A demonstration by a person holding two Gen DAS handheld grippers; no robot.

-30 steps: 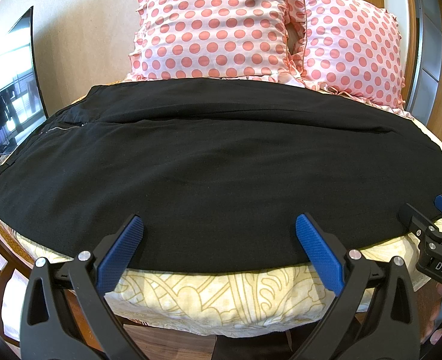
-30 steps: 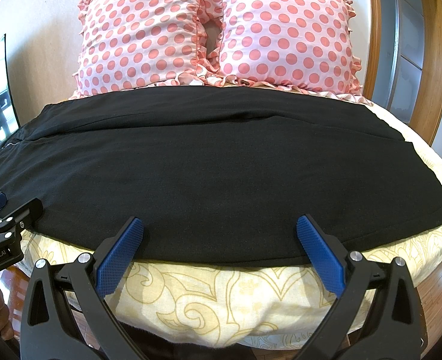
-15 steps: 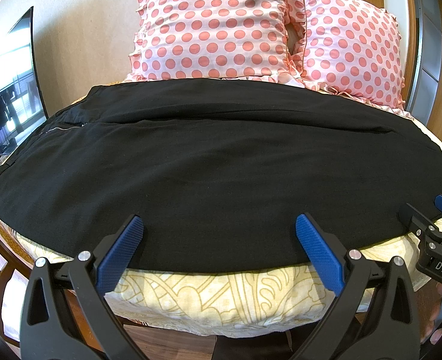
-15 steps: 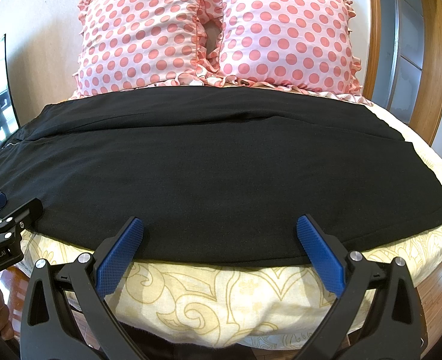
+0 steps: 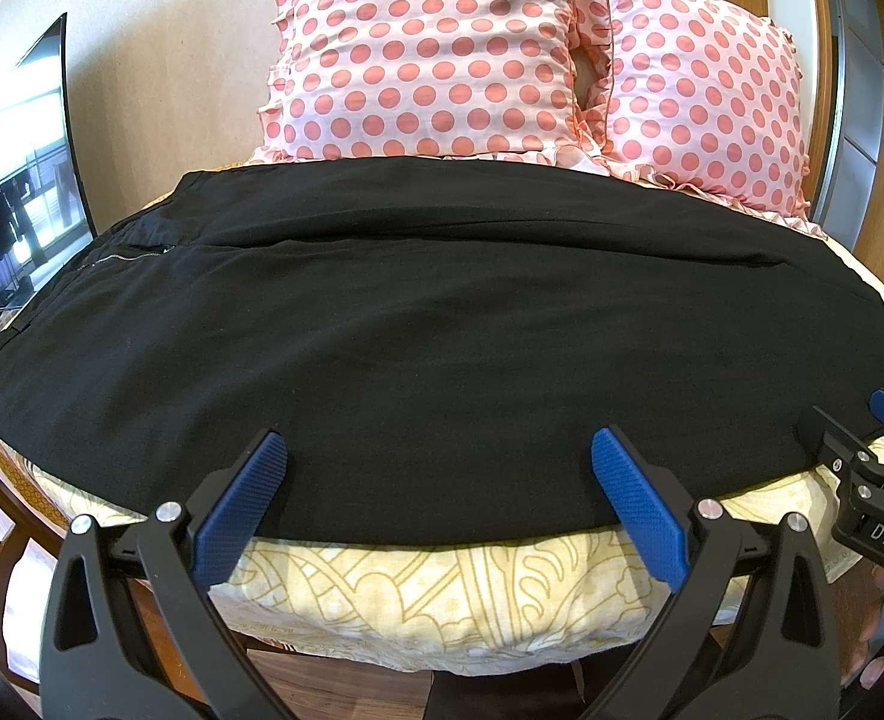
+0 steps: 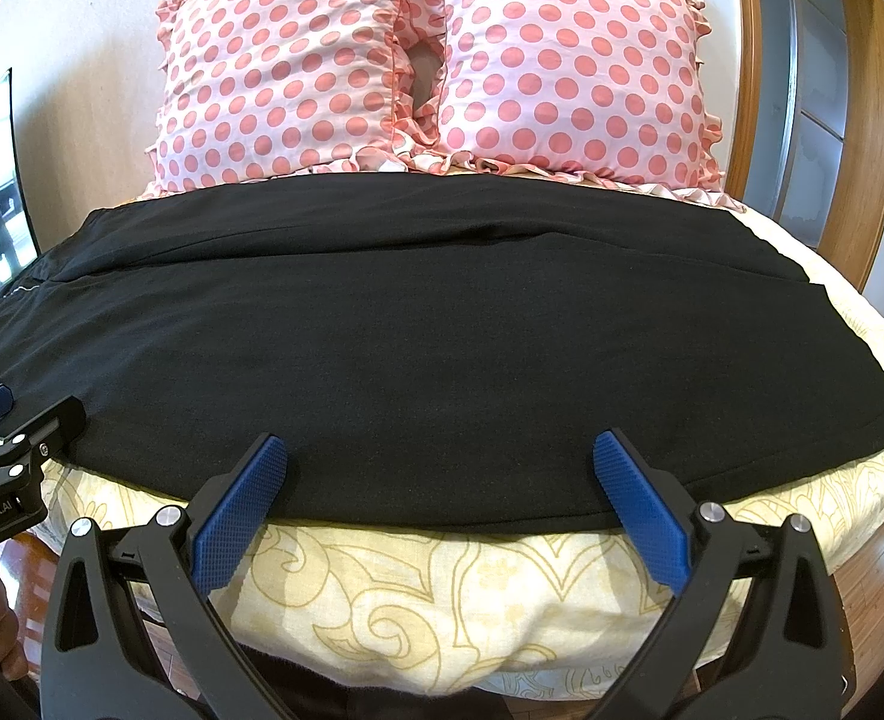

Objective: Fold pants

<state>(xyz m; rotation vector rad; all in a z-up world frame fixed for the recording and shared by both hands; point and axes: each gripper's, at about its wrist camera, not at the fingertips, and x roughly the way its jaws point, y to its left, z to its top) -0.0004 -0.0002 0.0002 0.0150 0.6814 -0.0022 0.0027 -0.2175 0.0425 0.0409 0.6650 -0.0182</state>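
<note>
Nothing has shifted since the earlier frames: both grippers sit exactly where they were, at the near edge of the bed. Black pants (image 5: pixel 442 324) lie spread flat across the yellow patterned bedspread (image 5: pixel 442 594), their long axis running left to right across the bed. The waist end, with its zipper (image 5: pixel 119 258), points to the left side, and the leg hems point right, where the fabric ends in an angled edge in the right wrist view (image 6: pixel 862 420). A lengthwise seam or fold line runs along the far part of the cloth. The left gripper (image 5: pixel 438 462) hangs just short of the pants' near edge with its blue pads (image 5: pixel 243 504) spread wide, gripping nothing. The right gripper (image 6: pixel 440 462) is likewise wide apart and empty, poised over the same near edge further toward the hems. Each gripper shows at the margin of the other's view, touching or just beside the cloth; which, I cannot tell. Two pink polka-dot pillows (image 6: pixel 429 60) stand against the wall behind the pants, and a dark screen (image 5: pixel 21 180) stands at the left.
</note>
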